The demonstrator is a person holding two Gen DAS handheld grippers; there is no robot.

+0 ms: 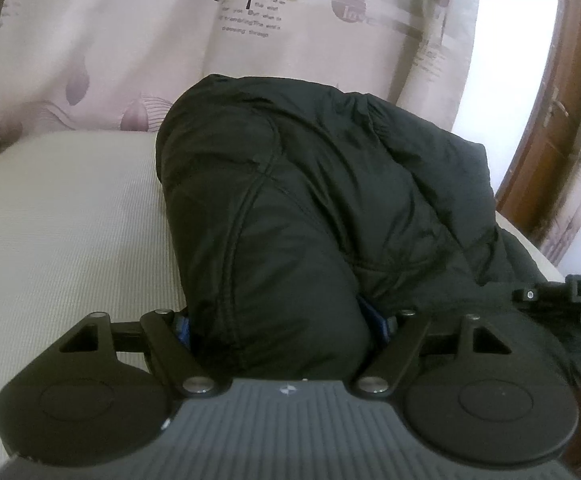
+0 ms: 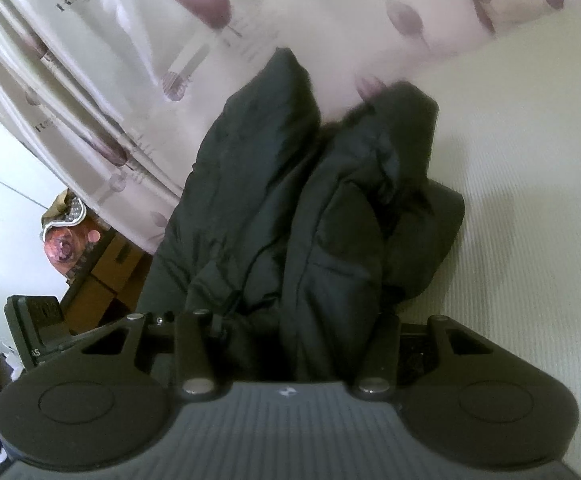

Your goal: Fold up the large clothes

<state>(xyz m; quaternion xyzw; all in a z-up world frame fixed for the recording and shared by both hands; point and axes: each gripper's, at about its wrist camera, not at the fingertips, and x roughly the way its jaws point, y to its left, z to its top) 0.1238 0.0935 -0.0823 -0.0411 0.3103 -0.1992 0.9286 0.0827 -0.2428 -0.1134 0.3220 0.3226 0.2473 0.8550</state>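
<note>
A large black padded jacket [image 1: 310,208] lies bunched on a cream ribbed bed surface [image 1: 62,216]. My left gripper [image 1: 284,328] has a thick fold of the jacket between its fingers and is shut on it; the blue pads barely show. In the right wrist view the jacket [image 2: 298,216] hangs in folds, with a fur-trimmed hood [image 2: 406,116] at the far end. My right gripper [image 2: 290,332] is shut on a bunched edge of the jacket, its fingertips hidden by fabric.
A pale curtain [image 1: 250,32] with purple leaf prints hangs behind the bed. A wooden door [image 1: 546,152] stands at the right. The other gripper [image 1: 570,292] shows at the right edge. Brown boxes [image 2: 106,276] and a floral bundle [image 2: 66,248] sit beside the bed [image 2: 530,200].
</note>
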